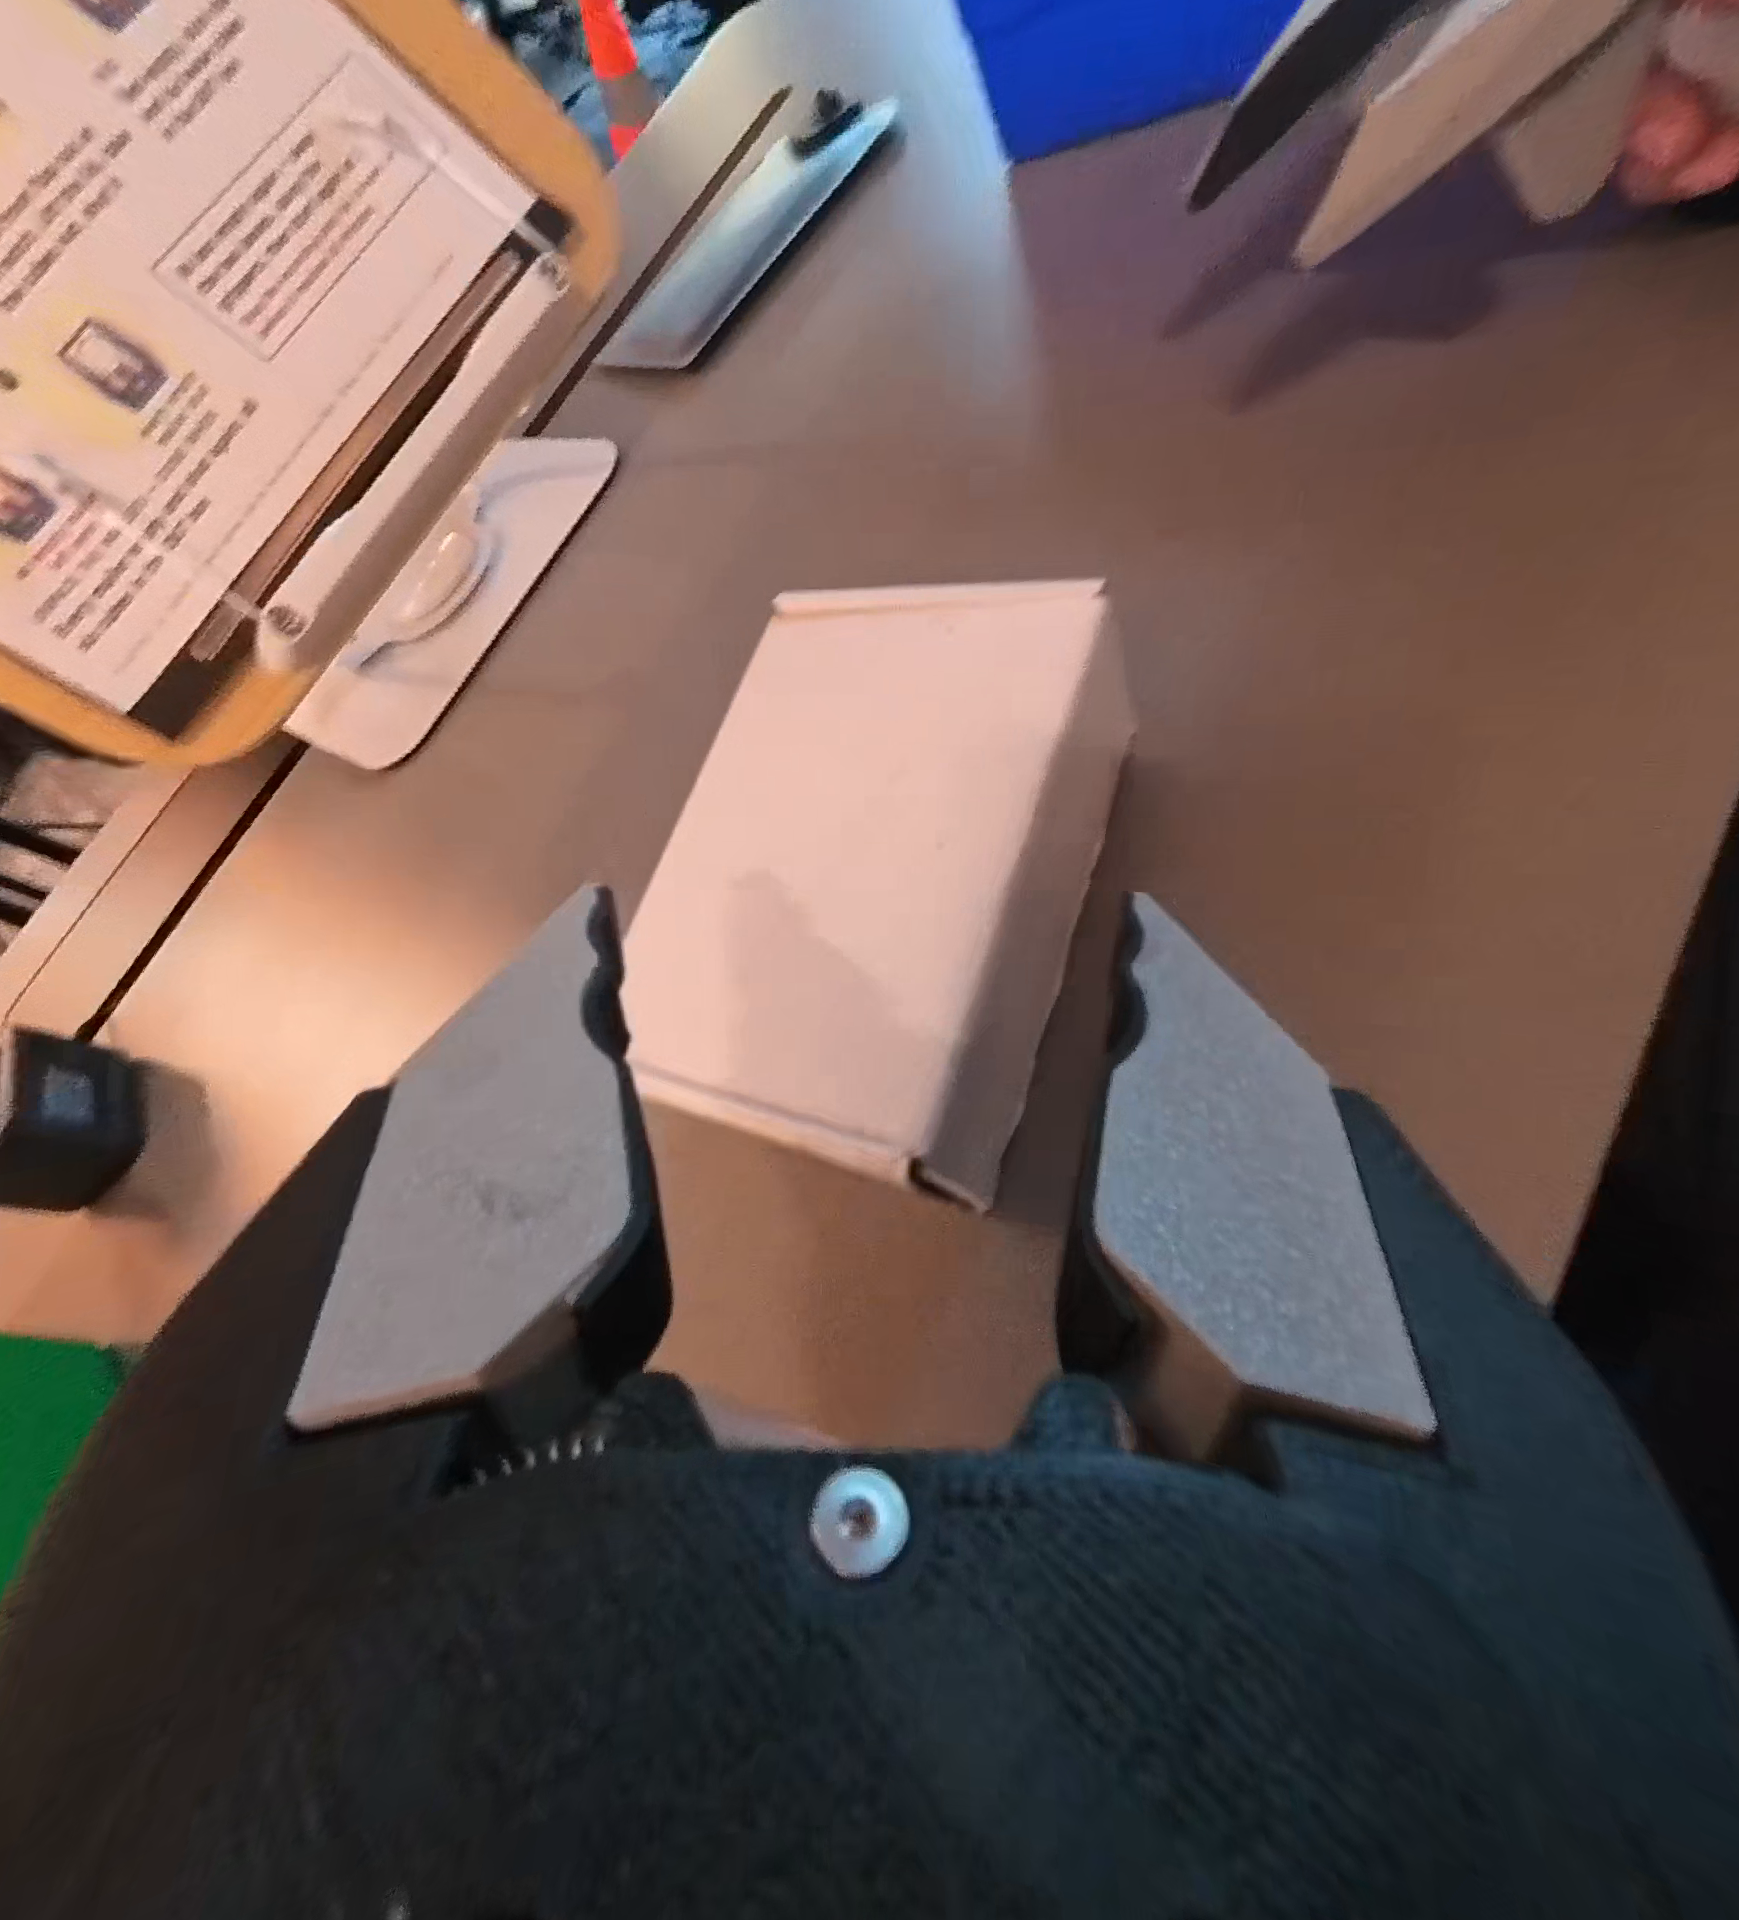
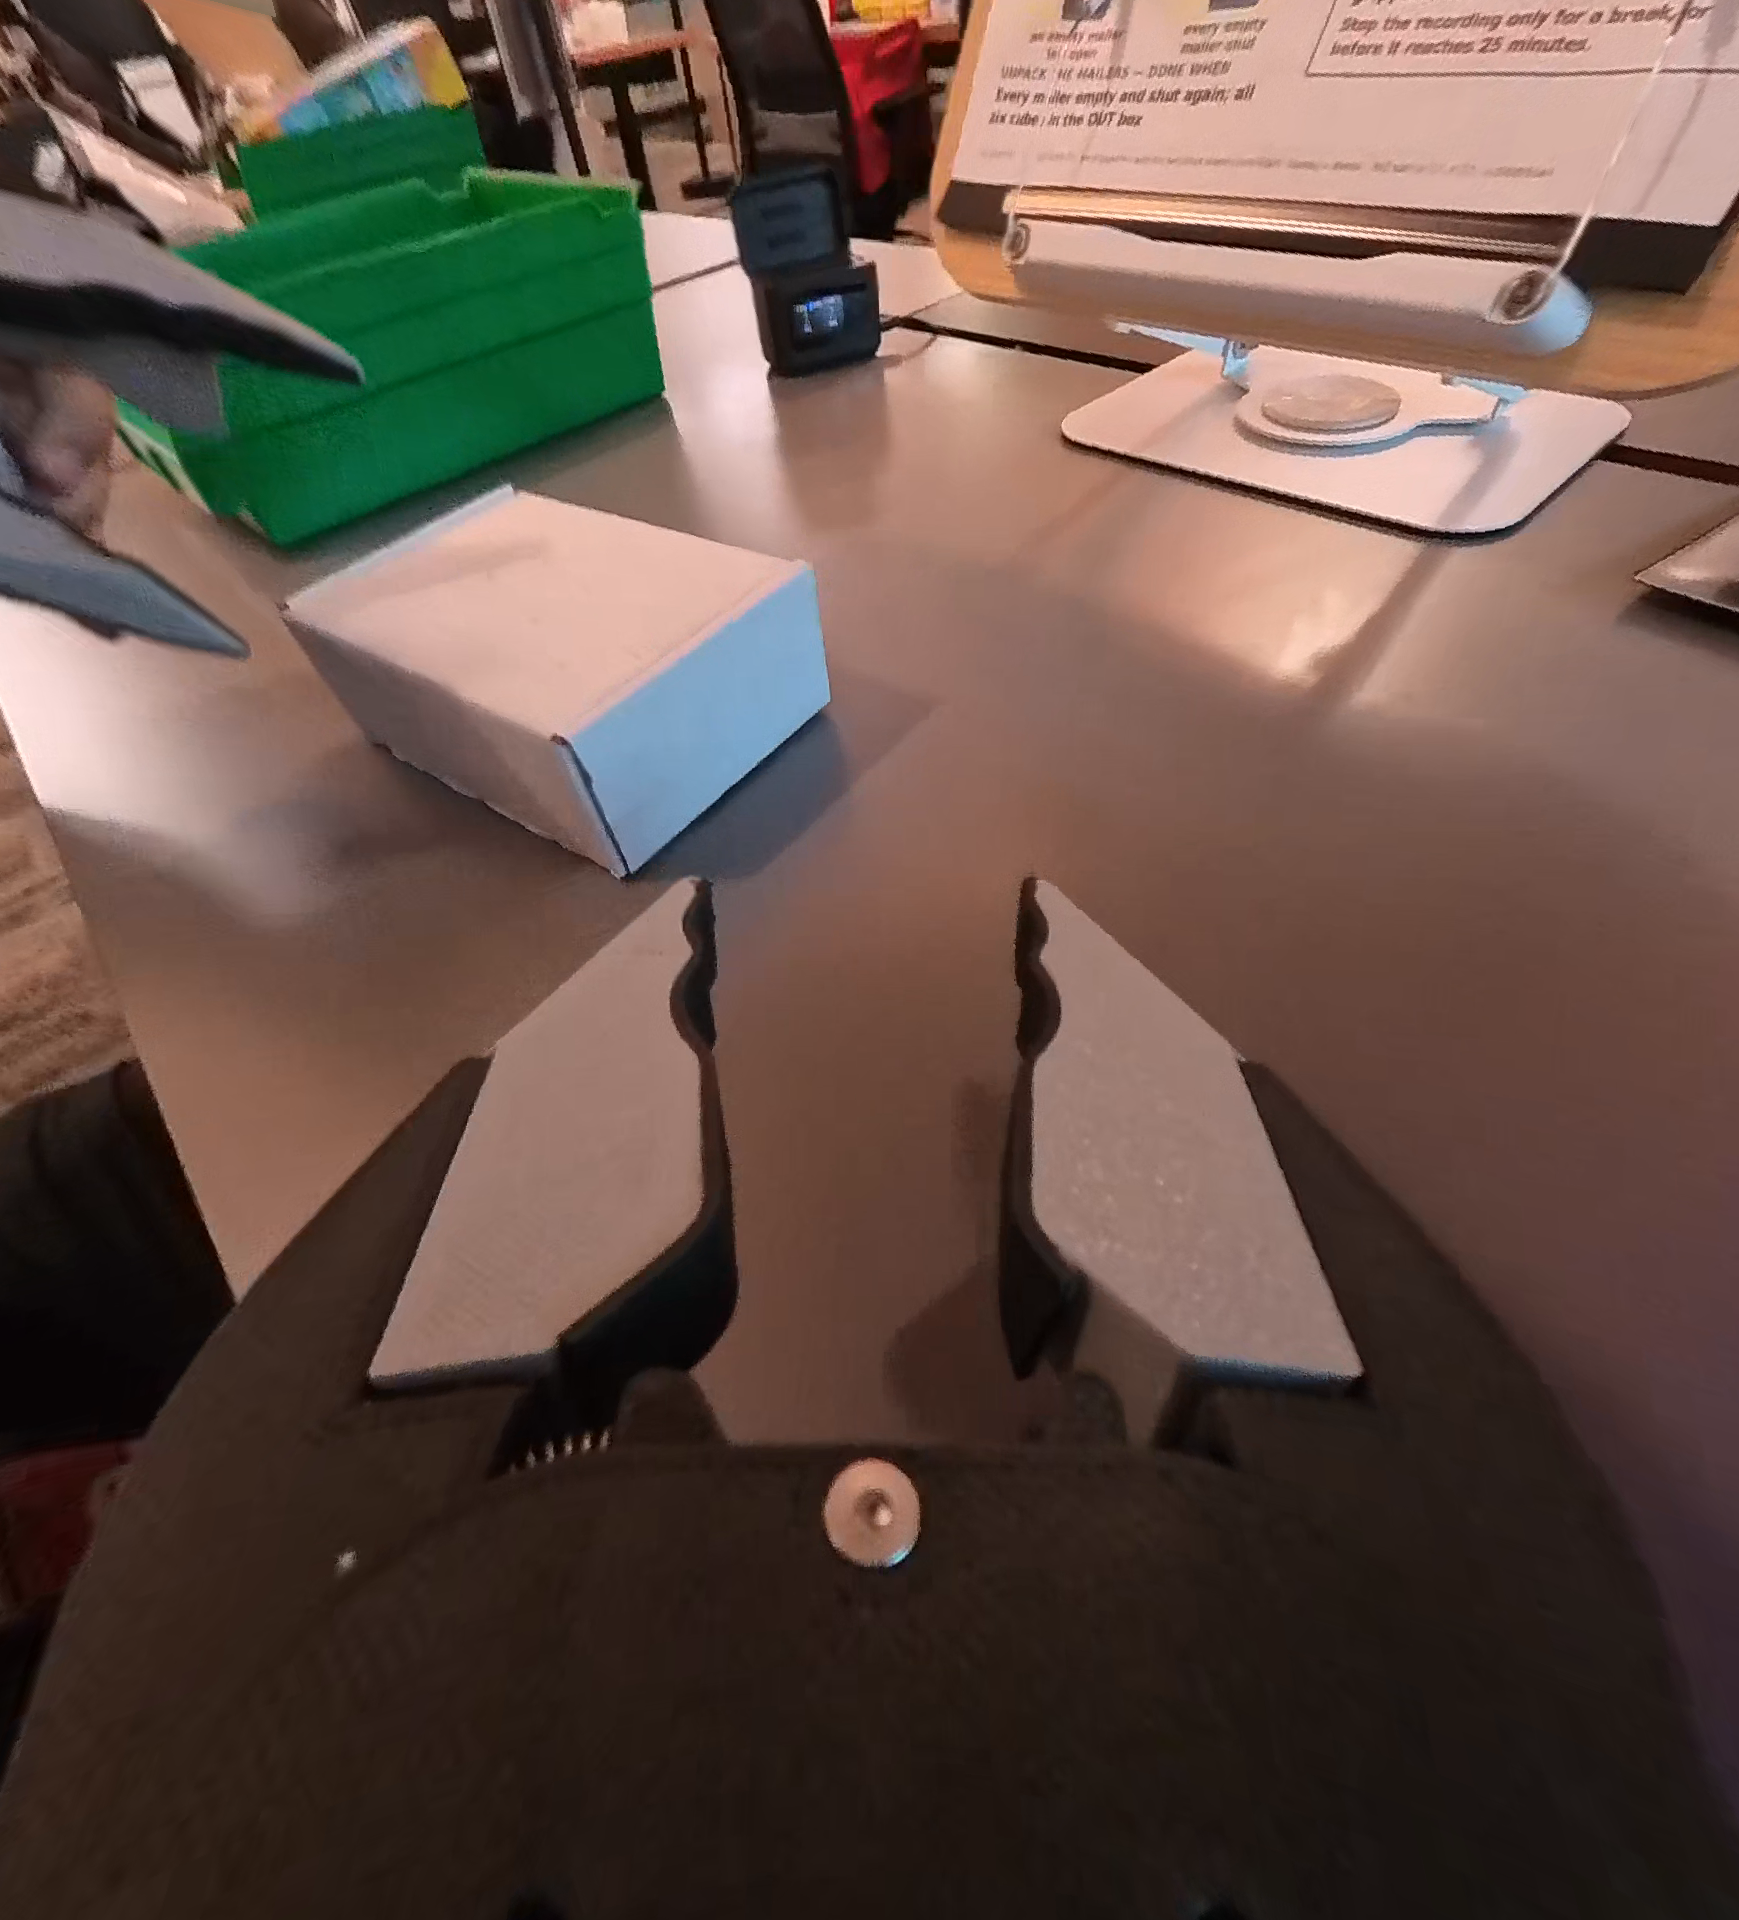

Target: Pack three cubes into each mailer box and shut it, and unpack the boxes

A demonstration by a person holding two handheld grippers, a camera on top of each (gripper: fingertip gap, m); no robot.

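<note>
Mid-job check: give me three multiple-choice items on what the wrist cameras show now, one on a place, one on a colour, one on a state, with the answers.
1. Where does the mailer box sit?
A. Inside the green bin
B. On the table, just ahead of the left gripper
C. On the stand of the instruction sheet

2. What colour is the bin behind the box?
A. Green
B. Red
C. Yellow

3. What state is the mailer box in?
A. Lid standing open
B. Crushed flat
C. Shut

Answers:
1. B: in the left wrist view the box rests on the table, with the left gripper at its near end, fingers open on either side.
2. A: its walls are bright green.
3. C: its top lies flat and closed in both views; the right gripper is open and empty.
</note>
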